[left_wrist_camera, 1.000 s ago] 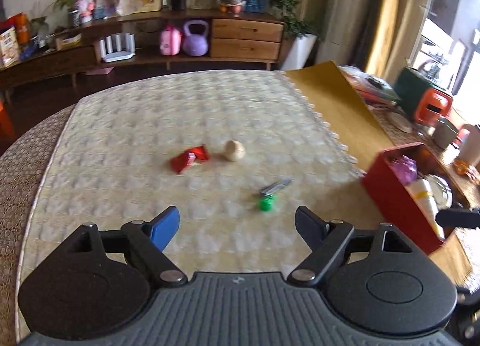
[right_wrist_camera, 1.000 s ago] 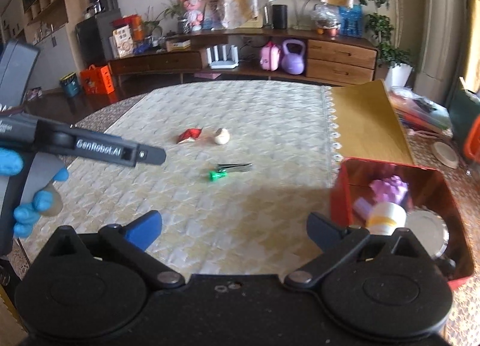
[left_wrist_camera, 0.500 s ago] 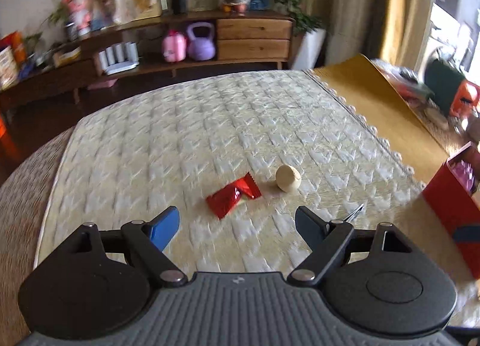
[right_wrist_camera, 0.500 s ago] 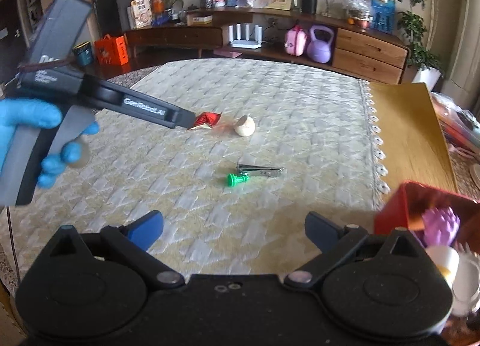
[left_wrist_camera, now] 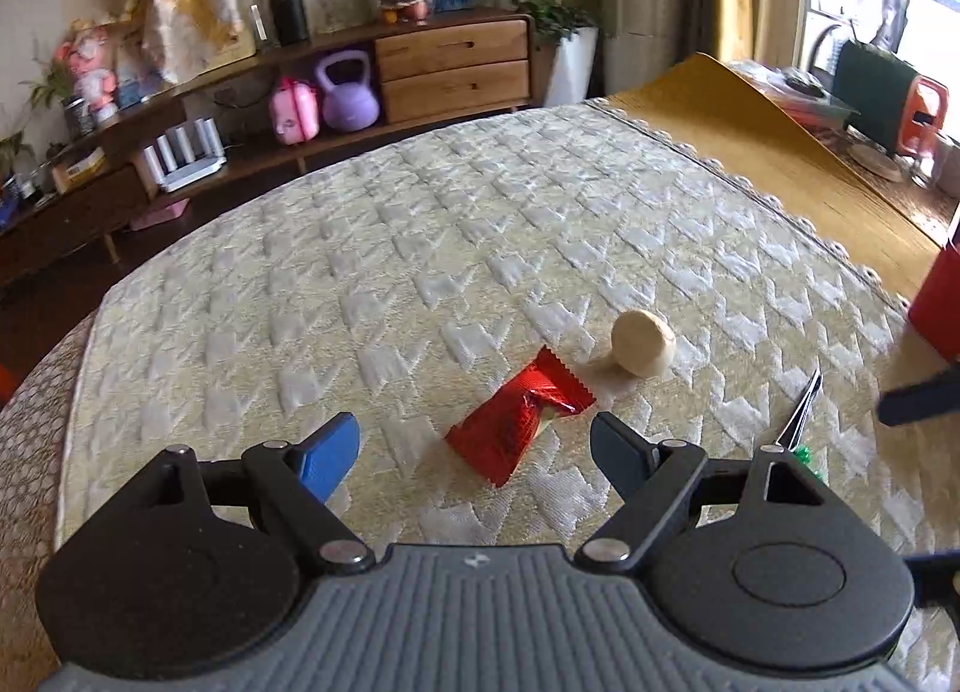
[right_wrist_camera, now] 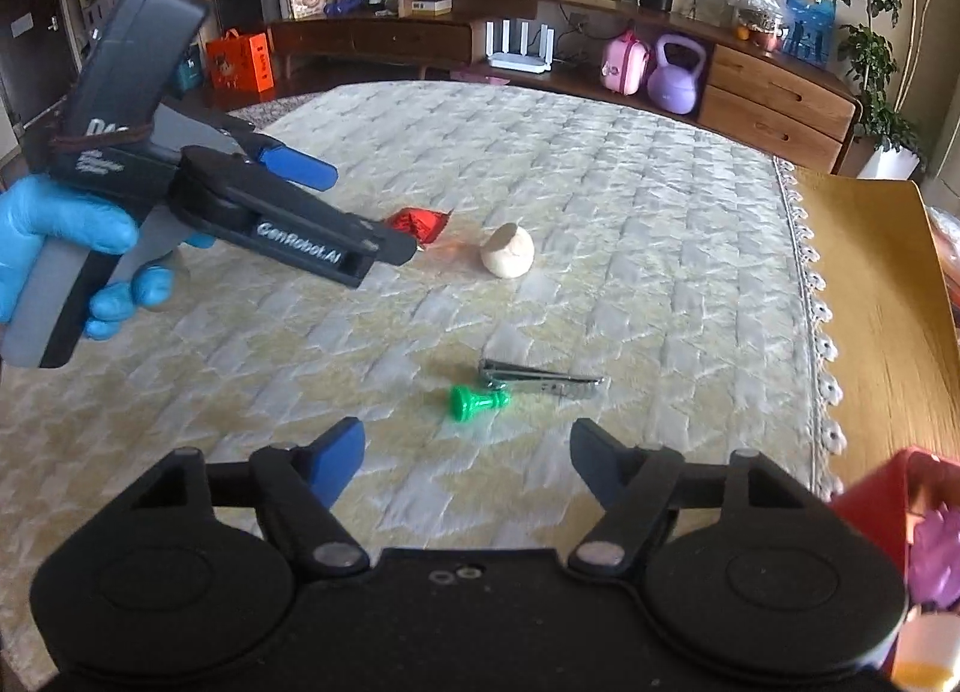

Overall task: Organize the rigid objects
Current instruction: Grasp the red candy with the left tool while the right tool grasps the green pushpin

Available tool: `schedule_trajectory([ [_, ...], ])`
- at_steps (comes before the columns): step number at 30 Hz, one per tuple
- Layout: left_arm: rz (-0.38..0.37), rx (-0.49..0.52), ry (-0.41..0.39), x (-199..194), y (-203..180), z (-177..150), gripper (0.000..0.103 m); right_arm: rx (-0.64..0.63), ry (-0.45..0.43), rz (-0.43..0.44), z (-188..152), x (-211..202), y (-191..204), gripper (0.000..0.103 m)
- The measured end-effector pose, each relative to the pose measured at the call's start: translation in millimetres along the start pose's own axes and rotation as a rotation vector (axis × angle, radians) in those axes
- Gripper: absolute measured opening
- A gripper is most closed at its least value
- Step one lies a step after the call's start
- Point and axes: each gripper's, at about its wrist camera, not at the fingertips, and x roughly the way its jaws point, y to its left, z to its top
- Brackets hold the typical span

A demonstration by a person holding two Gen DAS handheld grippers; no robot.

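The crinkled red foil packet lay on the cream quilted cloth of the worktop, and it sat in line with the gap of your left tool, whose blue-padded fingers stood apart on either side of it without touching it. Just beside the packet, to its right in the left wrist view, rested the pale round ball-like piece, apart from the foil.

Nearer your right tool lay the small green plastic pawn-shaped piece, on its side, with the silver metal nail clipper just behind it, the two close or perhaps touching. Your right tool's jaws had just been closing, yet they were still apart with nothing between them; the pawn and clipper lay ahead of the tips.

In the right wrist view your blue-gloved hand held the left tool tilted down above the cloth, its tip over the red packet.

At the right edge, the red box stood on the bare yellow-brown part of the worktop, with a purple item inside. Beyond the worktop ran a low wooden sideboard with a purple kettlebell and a pink case.
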Motion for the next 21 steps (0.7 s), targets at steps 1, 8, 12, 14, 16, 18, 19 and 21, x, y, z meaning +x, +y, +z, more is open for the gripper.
schedule_trajectory([
  [1,-0.004,0.006,0.0,2,0,0,0.084,-0.001,0.005,0.003,1,4,-1,0.067],
  [8,-0.037,0.016,-0.007,17,5,0,0.073,-0.002,0.023,0.0,4,24,-5,0.053],
  [12,-0.065,0.014,-0.017,20,5,2,0.059,-0.002,0.009,0.007,7,27,-7,0.046],
  [14,-0.083,0.007,-0.02,21,3,2,0.051,0.0,0.002,0.009,7,27,-7,0.04],
  [16,-0.087,0.009,-0.024,20,1,1,0.044,0.004,-0.004,0.01,7,27,-6,0.031],
  [18,-0.09,0.007,-0.025,19,0,1,0.041,0.005,-0.01,0.012,6,27,-5,0.025],
  [19,-0.091,0.003,-0.024,19,-1,2,0.039,0.005,-0.013,0.013,6,26,-5,0.025],
  [21,-0.093,-0.003,-0.02,18,-1,2,0.032,0.009,-0.016,0.009,5,26,-4,0.024],
])
